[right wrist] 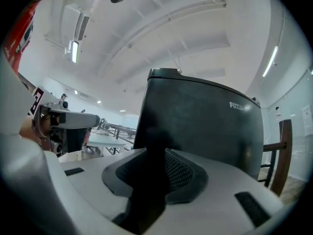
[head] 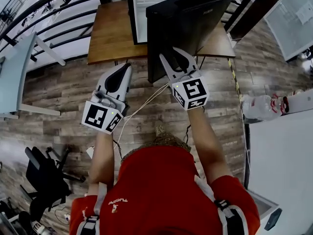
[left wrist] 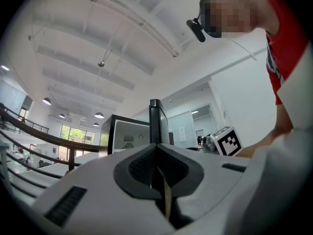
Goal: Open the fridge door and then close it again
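A small black fridge (head: 131, 13) stands on a wooden table (head: 112, 33), its white inside showing. Its black door (head: 195, 23) is swung out toward me. My right gripper (head: 173, 54) reaches level at the door's free edge. In the right gripper view the door (right wrist: 205, 126) fills the middle, and its dark edge fills the gap between the jaws of the right gripper (right wrist: 154, 155). My left gripper (head: 124, 68) is shut and empty, held to the left of the door and apart from it. From the left gripper (left wrist: 156, 151) the door (left wrist: 155, 116) appears edge-on.
A dark railing (head: 58, 4) runs behind the table. A white table (head: 14, 72) and a black chair (head: 44, 170) stand at the left. Water bottles (head: 261, 106) and a white counter (head: 279, 155) are at the right. A cable (head: 142, 104) trails over the wood floor.
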`<state>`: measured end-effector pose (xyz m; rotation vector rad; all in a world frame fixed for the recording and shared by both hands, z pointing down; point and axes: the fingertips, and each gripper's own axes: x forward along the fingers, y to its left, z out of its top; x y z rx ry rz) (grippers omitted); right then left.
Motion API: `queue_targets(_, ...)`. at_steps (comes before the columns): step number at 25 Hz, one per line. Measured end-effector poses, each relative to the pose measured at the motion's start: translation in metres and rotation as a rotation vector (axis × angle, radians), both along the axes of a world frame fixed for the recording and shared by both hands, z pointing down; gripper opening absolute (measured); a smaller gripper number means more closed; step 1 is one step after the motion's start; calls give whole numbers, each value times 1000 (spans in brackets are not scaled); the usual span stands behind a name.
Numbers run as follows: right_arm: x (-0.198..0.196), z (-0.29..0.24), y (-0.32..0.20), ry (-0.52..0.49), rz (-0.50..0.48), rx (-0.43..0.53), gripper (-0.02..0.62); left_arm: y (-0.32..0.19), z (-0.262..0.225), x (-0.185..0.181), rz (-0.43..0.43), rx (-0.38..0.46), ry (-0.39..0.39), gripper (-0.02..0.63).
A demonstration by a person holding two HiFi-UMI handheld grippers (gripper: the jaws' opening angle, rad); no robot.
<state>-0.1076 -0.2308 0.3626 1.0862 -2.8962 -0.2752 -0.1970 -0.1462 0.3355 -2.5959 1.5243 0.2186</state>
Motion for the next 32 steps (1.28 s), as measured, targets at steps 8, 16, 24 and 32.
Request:
queue_targets(8, -15, -7, -49, -10, -48, 20, 83, -46, -4, -4, -55, 5, 2, 9)
queue_targets(16, -29, -5, -98, -30, -78, 3, 44, -90, -3, -12, -124, -2, 2, 9)
queue_targets(24, -44, -1, -133, -20, -71, 0, 28, -124, 3, -26, -127, -20, 17, 9)
queue_targets(32, -45, -4, -166, -25, 19, -11, 26, -152, 0, -36, -64, -30, 8, 9)
